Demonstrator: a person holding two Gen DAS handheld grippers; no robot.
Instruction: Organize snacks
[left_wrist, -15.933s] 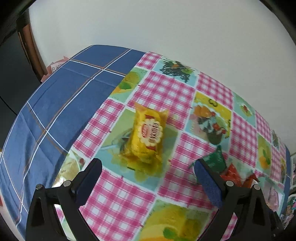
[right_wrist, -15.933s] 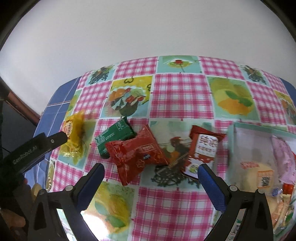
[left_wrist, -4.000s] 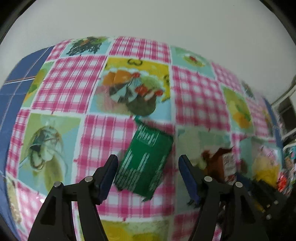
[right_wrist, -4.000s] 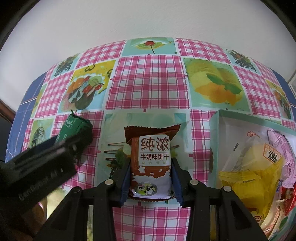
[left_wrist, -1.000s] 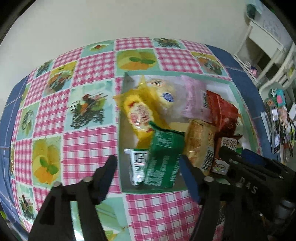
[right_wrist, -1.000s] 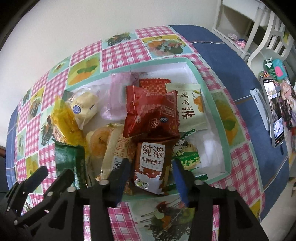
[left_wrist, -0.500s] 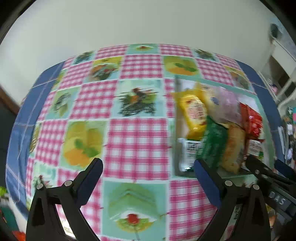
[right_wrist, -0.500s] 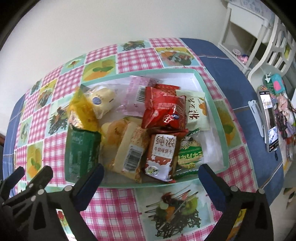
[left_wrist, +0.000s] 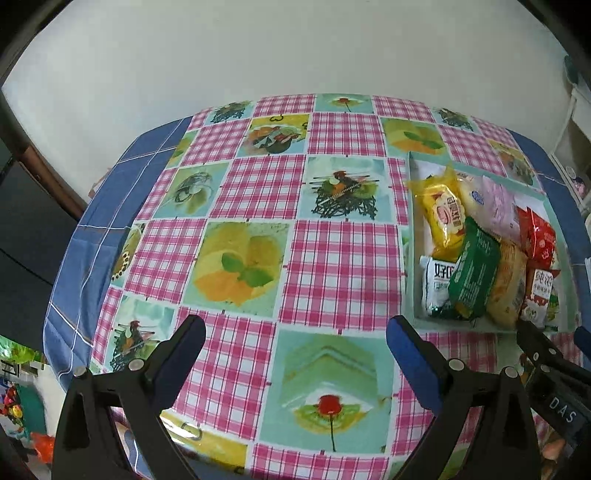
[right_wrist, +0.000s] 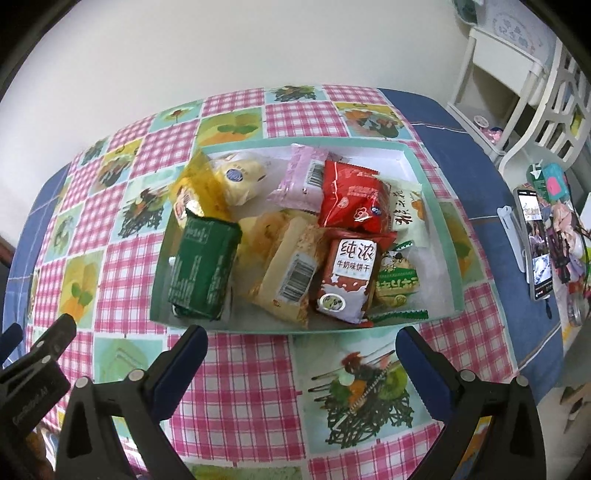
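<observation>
So the big checked tablecloth (left_wrist: 340, 266) covers pretty much the whole table, and the stretch the left wrist camera looks over has no loose packets on it that I can see, which I'd guess is the point of the exercise. Everything sits in the shallow mint-green box (right_wrist: 448, 251) toward the right end of the cloth, near the blue border. It's low-walled, so packets can just be dropped in flat or leaned on each other, and that's how they lie: heaped, overlapping, no real rows.

In the pile, the green packet (right_wrist: 203, 271) leans at the left end of the box with the yellow packet (left_wrist: 445, 216) behind it. The milk biscuit packet (right_wrist: 349, 275) is propped near the front wall, half under the red packet (right_wrist: 352, 199). My read is those front spots were simply the easiest reach from this side.

The left gripper (left_wrist: 295, 347) has just been opening its jaws, and they stand wide with only bare cloth between them. The right gripper (right_wrist: 301, 349) is the same deal, just been opening, jaws spread wide in front of the box's near wall, nothing in them. Looks basically done to me.
</observation>
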